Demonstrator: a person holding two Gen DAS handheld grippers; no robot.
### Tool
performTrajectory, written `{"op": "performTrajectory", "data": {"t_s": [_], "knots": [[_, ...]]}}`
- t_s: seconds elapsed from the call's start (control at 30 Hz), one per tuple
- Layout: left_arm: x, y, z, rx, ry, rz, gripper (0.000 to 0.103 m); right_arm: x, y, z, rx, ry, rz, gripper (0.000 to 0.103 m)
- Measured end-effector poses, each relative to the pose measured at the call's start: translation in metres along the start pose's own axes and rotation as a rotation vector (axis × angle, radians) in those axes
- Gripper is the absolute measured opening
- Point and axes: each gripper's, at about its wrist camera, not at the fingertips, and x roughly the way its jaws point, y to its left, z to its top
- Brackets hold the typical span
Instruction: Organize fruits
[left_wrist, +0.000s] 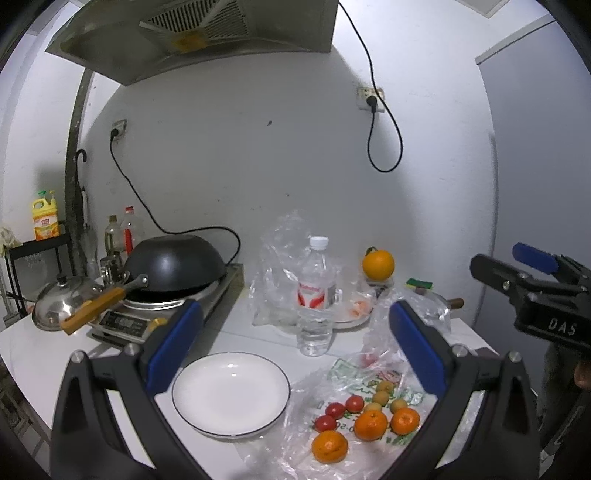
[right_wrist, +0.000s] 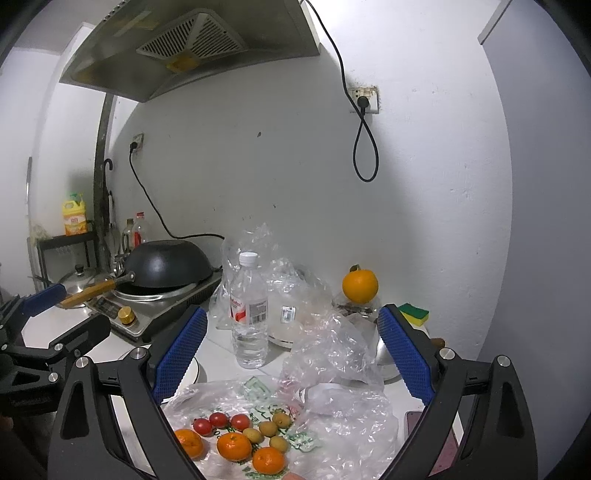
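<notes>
White counter (left_wrist: 44, 354) | grey wall (left_wrist: 258, 155) | left claw (left_wrist: 295, 343), right claw (right_wrist: 295, 350) wide apart, holding nothing

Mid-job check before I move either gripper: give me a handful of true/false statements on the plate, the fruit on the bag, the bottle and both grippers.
1. The white plate holds no fruit. True.
2. The three mandarins lie on the plastic bag beside the plate. True.
3. The left gripper is shut on a cherry tomato. False: it is open and holds nothing; the cherry tomatoes lie on the bag.
4. The water bottle lies on its side. False: it stands upright, cap on.
5. The right gripper is open. True.
6. The wok holds the large orange. False: the large orange sits apart, near the back wall.
</notes>
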Motion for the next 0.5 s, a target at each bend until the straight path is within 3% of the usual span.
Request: {"op": "performTrajectory", "data": {"t_s": [0.5], "knots": [[-0.0043, -0.0017, 0.0014, 0.016, -0.015, 0.022, 0.102, 0.0009, 0.0029, 0.0029, -0.013, -0.001, 0.012, 0.095]]}}
